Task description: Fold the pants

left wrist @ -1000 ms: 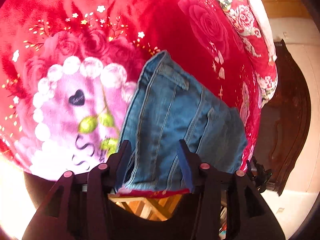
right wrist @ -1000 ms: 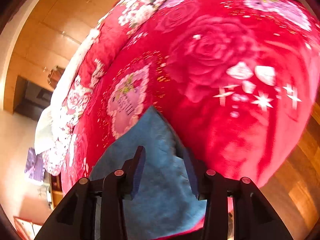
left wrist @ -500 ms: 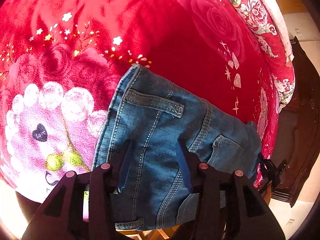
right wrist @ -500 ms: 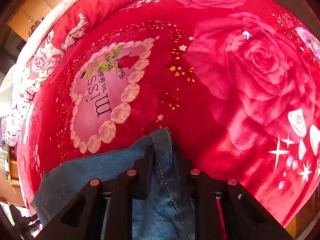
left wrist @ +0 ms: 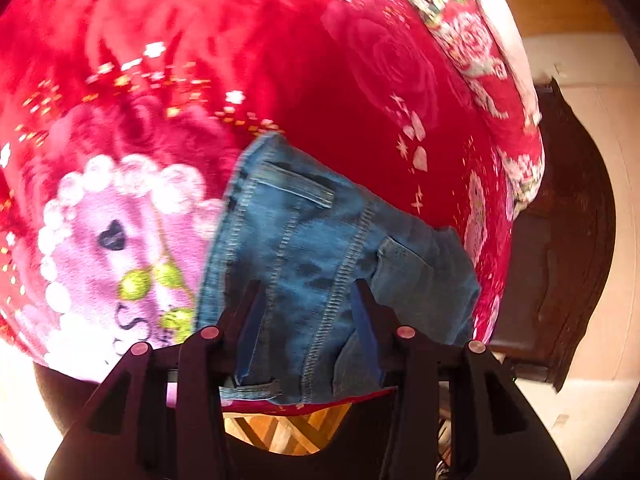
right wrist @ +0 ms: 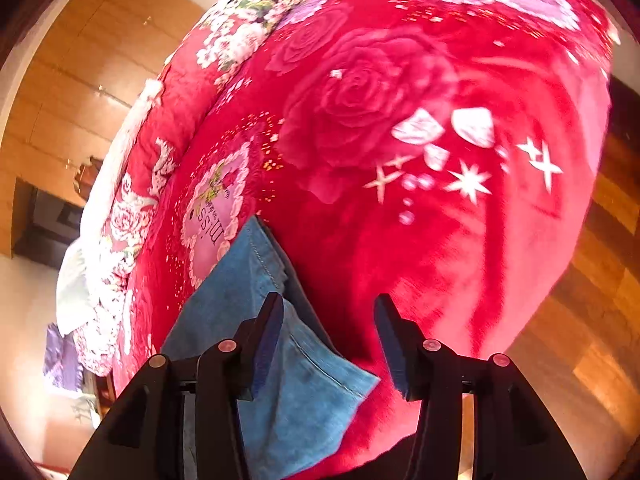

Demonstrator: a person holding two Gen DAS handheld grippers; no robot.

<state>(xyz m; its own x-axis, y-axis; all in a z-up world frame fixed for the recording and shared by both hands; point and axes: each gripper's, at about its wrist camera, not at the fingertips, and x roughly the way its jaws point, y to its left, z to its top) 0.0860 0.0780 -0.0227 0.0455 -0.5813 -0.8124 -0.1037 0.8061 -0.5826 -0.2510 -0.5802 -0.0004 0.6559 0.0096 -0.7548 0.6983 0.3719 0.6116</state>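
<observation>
Folded blue denim pants [left wrist: 320, 248] lie on a red rose-print blanket [left wrist: 200, 60] near the bed's near edge, back pocket and waistband belt loop facing up. My left gripper [left wrist: 308, 304] is open, its fingers standing over the pants' lower part without clamping them. In the right wrist view the pants [right wrist: 256, 300] lie at lower left on the blanket [right wrist: 440, 240]. My right gripper [right wrist: 328, 328] is open and empty, its left finger over the denim edge, its right finger over bare blanket.
A pink heart print with pearl border [left wrist: 116, 240] lies left of the pants. A dark wooden bed frame [left wrist: 560, 240] and pale floor are at right. Wooden wardrobe doors [right wrist: 80, 80] and wood floor [right wrist: 600, 320] flank the bed.
My right gripper was shut on the pants' edge half a second ago; it has opened and pulled back. My left gripper stayed open and drew back slightly over the pants.
</observation>
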